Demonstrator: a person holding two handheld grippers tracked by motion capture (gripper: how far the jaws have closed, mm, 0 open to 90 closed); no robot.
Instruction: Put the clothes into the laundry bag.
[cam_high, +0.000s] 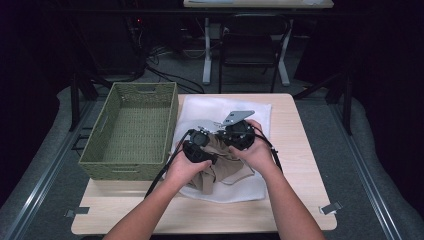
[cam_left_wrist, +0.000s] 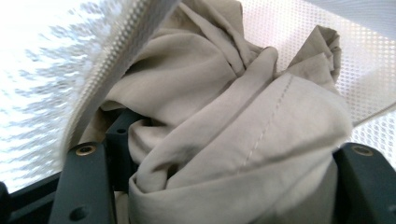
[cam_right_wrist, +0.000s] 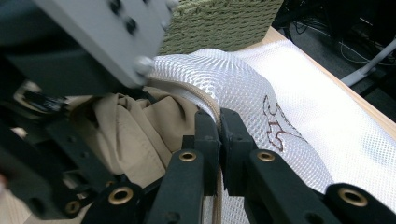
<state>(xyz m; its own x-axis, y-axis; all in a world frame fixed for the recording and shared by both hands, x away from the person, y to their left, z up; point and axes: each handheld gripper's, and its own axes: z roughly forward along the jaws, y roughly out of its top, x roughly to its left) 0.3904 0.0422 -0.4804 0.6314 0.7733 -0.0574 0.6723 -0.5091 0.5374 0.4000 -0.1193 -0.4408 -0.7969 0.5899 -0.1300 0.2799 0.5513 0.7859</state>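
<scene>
A white mesh bag (cam_high: 220, 107) lies on the wooden table (cam_high: 300, 150) with a crumpled beige cloth (cam_high: 220, 167) at its mouth. My left gripper (cam_high: 200, 145) holds a thick bunch of that beige cloth (cam_left_wrist: 224, 140) between its jaws, under the bag's lifted zipper edge (cam_left_wrist: 121, 51). My right gripper (cam_right_wrist: 219, 121) is shut on the rim of the mesh bag (cam_right_wrist: 289, 107) and holds it up over the cloth (cam_right_wrist: 135, 126). The two grippers sit close together, the right gripper (cam_high: 227, 131) just beyond the left.
A green woven basket (cam_high: 172, 120) stands on the table's left side, right beside the bag, and its wall (cam_right_wrist: 219, 23) rises behind the grippers. Chairs and table legs stand on the floor beyond the far edge. Bare tabletop lies to the right and front.
</scene>
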